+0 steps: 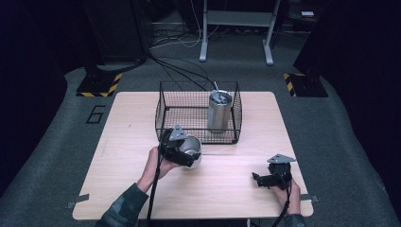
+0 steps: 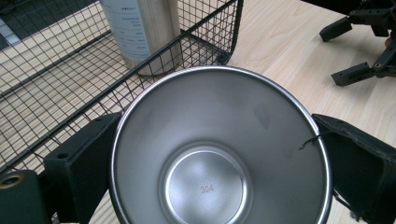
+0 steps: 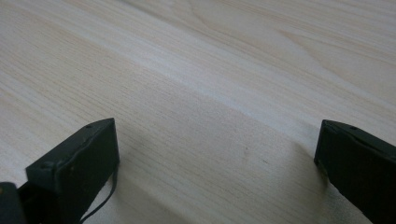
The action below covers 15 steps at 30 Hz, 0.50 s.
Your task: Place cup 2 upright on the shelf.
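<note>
Left gripper [image 1: 182, 152] around a steel cup [image 1: 191, 150] just before the wire basket [image 1: 198, 113] — right gripper [image 1: 265, 178] apart.

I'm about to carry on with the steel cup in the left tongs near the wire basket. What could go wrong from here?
1. The left tongs hold the steel cup by its smooth flared wall; it may slip.
2. The cup sits close to the wire basket; lifting it in could catch the rim.
3. The tall steel bottle stands inside the basket; a bump might topple it.
The right tongs are open over bare table.
</note>
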Each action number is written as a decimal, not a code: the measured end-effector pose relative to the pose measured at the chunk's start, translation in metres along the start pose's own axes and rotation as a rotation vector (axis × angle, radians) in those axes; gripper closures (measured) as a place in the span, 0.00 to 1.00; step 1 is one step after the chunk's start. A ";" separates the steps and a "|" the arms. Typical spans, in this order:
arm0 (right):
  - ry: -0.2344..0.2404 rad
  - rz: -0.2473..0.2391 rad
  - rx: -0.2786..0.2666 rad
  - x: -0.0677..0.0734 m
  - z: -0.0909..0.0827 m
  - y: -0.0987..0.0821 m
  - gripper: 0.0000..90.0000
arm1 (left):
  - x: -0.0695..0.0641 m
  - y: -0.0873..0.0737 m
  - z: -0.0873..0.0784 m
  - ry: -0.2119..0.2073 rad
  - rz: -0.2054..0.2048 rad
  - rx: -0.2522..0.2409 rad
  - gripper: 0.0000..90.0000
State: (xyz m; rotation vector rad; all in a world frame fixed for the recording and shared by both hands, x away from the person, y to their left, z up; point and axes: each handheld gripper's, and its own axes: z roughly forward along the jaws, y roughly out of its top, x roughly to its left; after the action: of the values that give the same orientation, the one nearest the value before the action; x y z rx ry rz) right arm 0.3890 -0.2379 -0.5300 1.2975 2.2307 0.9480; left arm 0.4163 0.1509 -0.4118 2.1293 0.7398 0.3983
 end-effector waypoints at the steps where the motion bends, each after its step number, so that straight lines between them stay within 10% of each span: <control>1: 0.000 0.000 0.000 0.000 0.000 0.000 0.00 | 0.000 0.001 -0.001 -0.001 0.000 -0.001 0.07; 15: -0.002 0.003 0.000 0.000 0.000 0.000 0.00 | 0.006 0.018 -0.022 -0.012 0.012 -0.027 0.07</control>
State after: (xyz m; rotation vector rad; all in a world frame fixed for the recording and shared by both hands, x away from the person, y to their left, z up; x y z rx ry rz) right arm 0.3890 -0.2377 -0.5300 1.3019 2.2281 0.9476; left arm 0.4167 0.1593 -0.3843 2.1098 0.7113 0.3999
